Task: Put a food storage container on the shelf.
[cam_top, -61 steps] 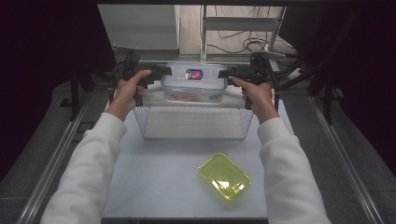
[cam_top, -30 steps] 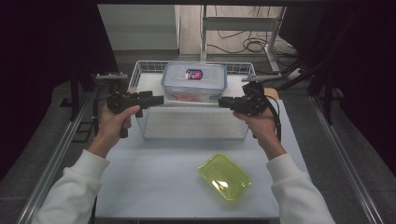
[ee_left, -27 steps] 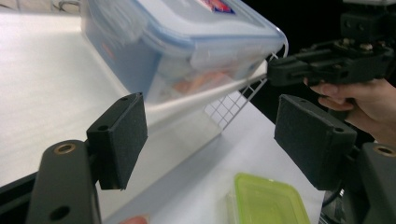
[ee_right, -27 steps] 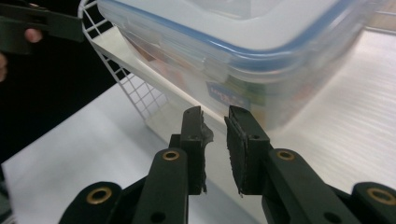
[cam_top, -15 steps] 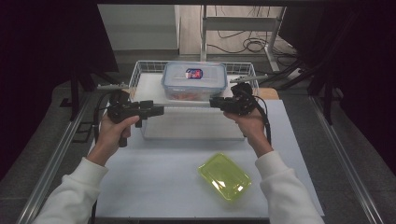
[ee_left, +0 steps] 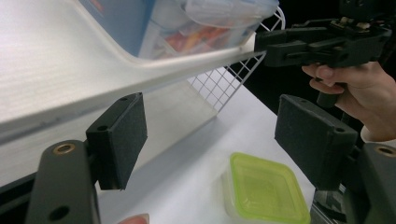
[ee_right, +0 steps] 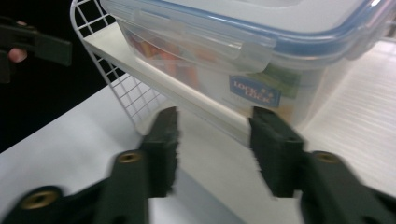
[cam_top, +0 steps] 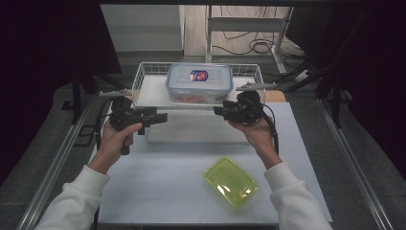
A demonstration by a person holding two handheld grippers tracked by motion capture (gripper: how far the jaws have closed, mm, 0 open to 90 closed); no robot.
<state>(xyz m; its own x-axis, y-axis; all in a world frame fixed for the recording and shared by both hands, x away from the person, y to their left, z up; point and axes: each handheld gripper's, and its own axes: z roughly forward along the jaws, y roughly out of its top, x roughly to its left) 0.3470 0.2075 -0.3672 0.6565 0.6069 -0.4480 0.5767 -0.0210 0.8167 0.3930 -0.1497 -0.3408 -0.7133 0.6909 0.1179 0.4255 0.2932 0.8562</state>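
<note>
Two grippers, left gripper (cam_top: 160, 117) fingers wide, right gripper (cam_top: 220, 110) fingers just opening, empty, container (cam_top: 199, 82) contents blurred

A white rectangular table (cam_top: 158, 191) carried a white wire rack with a flat white shelf (cam_top: 153, 91), which stood just beyond both hand-held grippers. On that shelf sat a clear plastic lidded food container with blue trim (cam_top: 199, 82), between and beyond the two grippers. A yellow-green rectangular plastic container (cam_top: 230, 181) lay directly on the table, nearer the person than the grippers, below the right one.
</note>
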